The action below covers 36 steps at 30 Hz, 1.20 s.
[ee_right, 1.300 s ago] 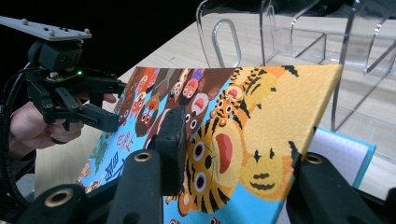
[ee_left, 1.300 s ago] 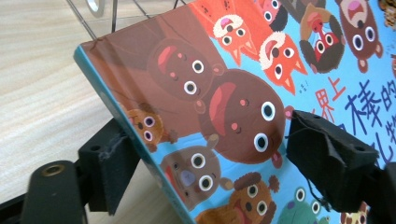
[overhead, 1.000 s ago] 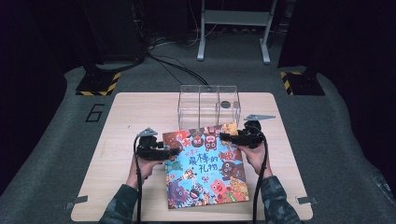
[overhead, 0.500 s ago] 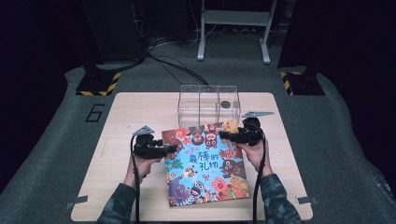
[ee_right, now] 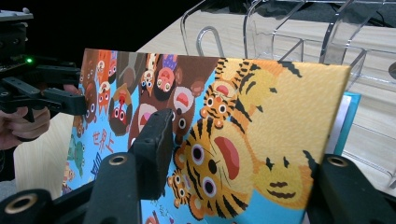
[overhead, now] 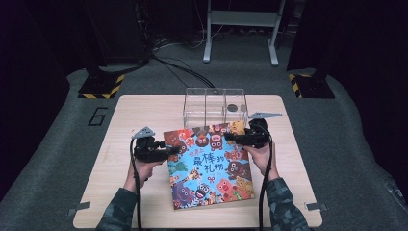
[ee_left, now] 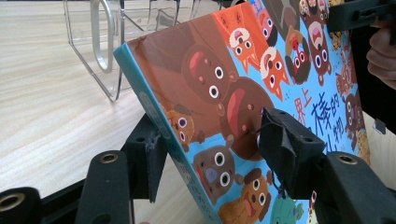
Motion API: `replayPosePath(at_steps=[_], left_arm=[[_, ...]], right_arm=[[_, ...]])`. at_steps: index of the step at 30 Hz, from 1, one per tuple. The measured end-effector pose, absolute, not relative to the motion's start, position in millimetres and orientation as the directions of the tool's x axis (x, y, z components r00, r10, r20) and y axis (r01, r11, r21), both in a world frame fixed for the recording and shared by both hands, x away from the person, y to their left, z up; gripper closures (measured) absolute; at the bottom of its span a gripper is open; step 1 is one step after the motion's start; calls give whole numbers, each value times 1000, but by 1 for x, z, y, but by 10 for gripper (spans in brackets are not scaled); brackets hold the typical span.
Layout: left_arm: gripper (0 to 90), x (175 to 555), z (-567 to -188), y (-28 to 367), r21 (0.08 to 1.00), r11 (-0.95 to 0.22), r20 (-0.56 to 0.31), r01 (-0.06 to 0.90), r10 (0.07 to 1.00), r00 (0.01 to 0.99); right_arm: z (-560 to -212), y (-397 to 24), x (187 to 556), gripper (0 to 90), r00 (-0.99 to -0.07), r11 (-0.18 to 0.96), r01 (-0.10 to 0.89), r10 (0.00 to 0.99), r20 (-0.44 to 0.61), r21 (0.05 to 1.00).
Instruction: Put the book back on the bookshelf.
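Held the picture book (overhead: 209, 166) by its two top corners, left gripper (overhead: 169, 152) and right gripper (overhead: 233, 138) both clamped on it, tilted up near the clear box (overhead: 215, 107). Might slip and drop, gripped only at thin edges.

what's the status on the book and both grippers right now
Left hand-held gripper shut on picture book, spine edge. Right hand-held gripper shut on its top right corner. Far edge tilted up off table. Clear divided organizer directly ahead, close.

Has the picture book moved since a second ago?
Yes. The picture book has shifted slightly away from the person, its far edge now closer to the clear plastic organizer.
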State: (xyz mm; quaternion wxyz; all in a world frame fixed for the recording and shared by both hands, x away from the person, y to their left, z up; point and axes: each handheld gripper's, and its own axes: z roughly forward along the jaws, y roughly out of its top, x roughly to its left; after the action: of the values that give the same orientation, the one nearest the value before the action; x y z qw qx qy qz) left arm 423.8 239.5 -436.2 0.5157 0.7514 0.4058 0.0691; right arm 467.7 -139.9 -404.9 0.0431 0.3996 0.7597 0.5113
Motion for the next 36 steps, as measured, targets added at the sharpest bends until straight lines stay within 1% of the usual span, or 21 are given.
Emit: replayPosePath(at_steps=[3, 4, 8, 11, 13, 20, 31, 32, 34, 36], left_arm=[[423, 423, -432, 239, 834, -146, -302, 532, 686, 662], [423, 424, -430, 240, 840, -154, -285, 521, 691, 664], [425, 423, -426, 241, 841, -154, -283, 519, 691, 665], [435, 423, -424, 244, 852, -168, -262, 495, 683, 682], [442, 422, -424, 245, 851, -151, -285, 504, 673, 682], [454, 420, -417, 247, 857, -154, -273, 491, 673, 688], [503, 418, -406, 254, 876, -152, -254, 457, 662, 705], [509, 418, -406, 255, 882, -159, -239, 443, 660, 713], [514, 417, -405, 255, 883, -154, -242, 443, 659, 712], [518, 415, -403, 256, 891, -159, -227, 426, 656, 720]], right_arm=[[-403, -139, 466, 461, -681, 154, 552, 651, 336, 820], [-402, -139, 465, 461, -681, 154, 550, 652, 334, 821], [-401, -137, 465, 459, -684, 145, 539, 651, 330, 830], [-400, -136, 465, 456, -695, 144, 524, 642, 324, 839], [-400, -135, 465, 455, -700, 141, 518, 637, 323, 844], [-396, -133, 460, 442, -709, 144, 486, 641, 293, 862], [-389, -129, 456, 432, -722, 142, 445, 642, 260, 884], [-388, -128, 456, 425, -719, 146, 445, 646, 256, 883], [-387, -126, 455, 410, -721, 157, 437, 650, 241, 886], [-386, -126, 454, 406, -722, 158, 431, 651, 234, 888]])
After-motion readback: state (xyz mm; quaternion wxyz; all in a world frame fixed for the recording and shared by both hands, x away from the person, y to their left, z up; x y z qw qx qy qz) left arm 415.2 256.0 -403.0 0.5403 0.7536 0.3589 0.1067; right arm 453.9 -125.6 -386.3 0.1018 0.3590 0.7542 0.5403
